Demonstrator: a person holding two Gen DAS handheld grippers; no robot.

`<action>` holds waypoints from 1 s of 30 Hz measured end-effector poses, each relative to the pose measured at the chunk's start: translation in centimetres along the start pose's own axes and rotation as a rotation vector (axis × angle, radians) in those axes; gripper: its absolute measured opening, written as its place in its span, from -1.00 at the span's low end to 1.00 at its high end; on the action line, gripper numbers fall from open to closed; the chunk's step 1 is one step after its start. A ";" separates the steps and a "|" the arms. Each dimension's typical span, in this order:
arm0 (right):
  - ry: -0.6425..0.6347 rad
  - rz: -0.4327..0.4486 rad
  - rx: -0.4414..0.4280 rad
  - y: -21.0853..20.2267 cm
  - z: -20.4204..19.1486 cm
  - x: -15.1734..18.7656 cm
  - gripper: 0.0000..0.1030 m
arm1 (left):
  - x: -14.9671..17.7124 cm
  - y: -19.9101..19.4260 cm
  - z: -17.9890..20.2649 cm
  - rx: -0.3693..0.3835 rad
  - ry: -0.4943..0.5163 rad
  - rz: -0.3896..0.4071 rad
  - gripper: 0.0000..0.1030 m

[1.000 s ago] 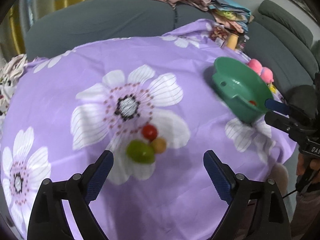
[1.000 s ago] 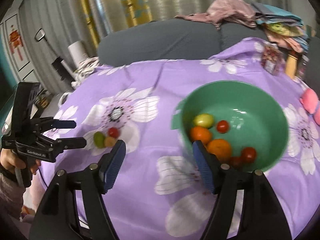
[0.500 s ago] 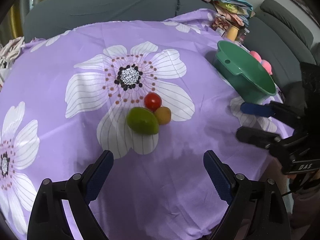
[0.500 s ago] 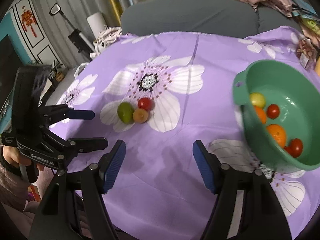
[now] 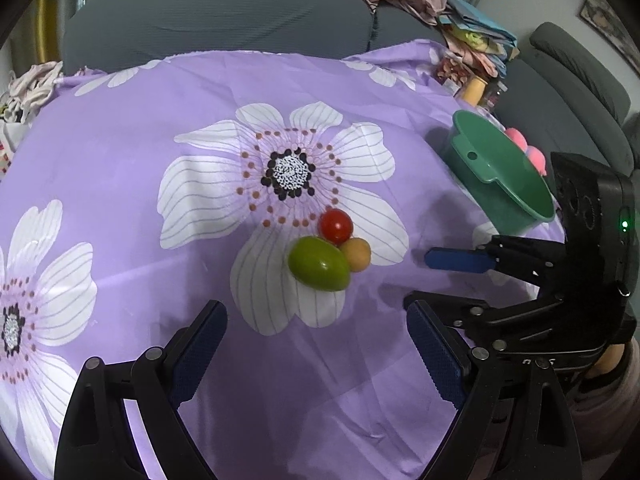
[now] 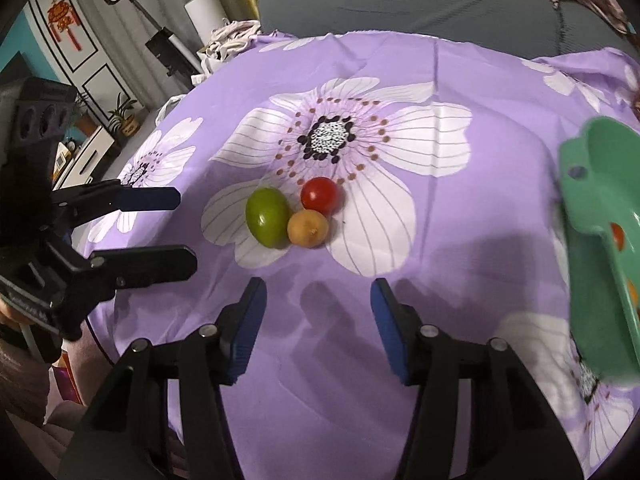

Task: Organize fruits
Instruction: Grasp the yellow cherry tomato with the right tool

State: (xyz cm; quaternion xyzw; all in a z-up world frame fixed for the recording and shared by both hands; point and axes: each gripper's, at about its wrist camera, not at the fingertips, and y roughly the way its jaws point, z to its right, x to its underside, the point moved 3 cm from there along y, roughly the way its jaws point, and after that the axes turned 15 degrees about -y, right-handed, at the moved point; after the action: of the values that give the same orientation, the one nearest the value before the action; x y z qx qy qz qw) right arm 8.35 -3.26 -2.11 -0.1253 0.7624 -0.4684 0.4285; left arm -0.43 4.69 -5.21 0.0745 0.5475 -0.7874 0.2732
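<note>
The right tool (image 6: 316,320) hangs just short of the fruit cluster, its blue pads apart with only purple cloth between them; its jaws have just been closing. The left tool (image 5: 316,350) stands with its pads wide apart, nothing between them, also just short of the cluster and to the other tool's left. The cluster lies on a white petal of the flowered purple cloth (image 6: 460,240) that covers the surface: a green fruit (image 6: 267,217), a red tomato (image 6: 319,195) and a small yellow-brown fruit (image 6: 308,228), all three touching one another. The green bowl (image 6: 600,248) sits well to the right of the cluster, near the cloth's edge, with red and orange fruit partly visible inside. Beyond the cluster, past the far edge of the cloth, stands a grey sofa (image 5: 224,20).
</note>
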 end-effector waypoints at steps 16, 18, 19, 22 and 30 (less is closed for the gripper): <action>-0.049 -0.065 0.017 2.5 0.5 -1.9 0.03 | -1.4 0.0 -0.8 -0.006 0.008 0.020 0.77; -0.056 -0.075 0.018 2.9 0.5 -2.0 0.01 | -1.6 -0.1 -1.1 -0.004 0.000 0.023 0.77; -0.059 -0.079 0.019 3.0 0.5 -2.1 0.00 | -1.6 -0.1 -1.2 -0.004 -0.003 0.025 0.77; -0.064 -0.089 0.020 3.5 0.7 -2.4 -0.03 | -1.9 -0.2 -1.7 -0.003 -0.012 0.027 0.77; -0.087 -0.102 0.033 4.2 0.6 -3.4 -0.10 | -2.0 0.0 -2.1 0.002 -0.019 0.025 0.77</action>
State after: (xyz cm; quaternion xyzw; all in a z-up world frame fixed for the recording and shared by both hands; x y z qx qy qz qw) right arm 11.75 0.63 -3.87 -0.1770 0.7279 -0.4962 0.4390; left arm 0.86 7.28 -5.20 0.0740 0.5432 -0.7852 0.2879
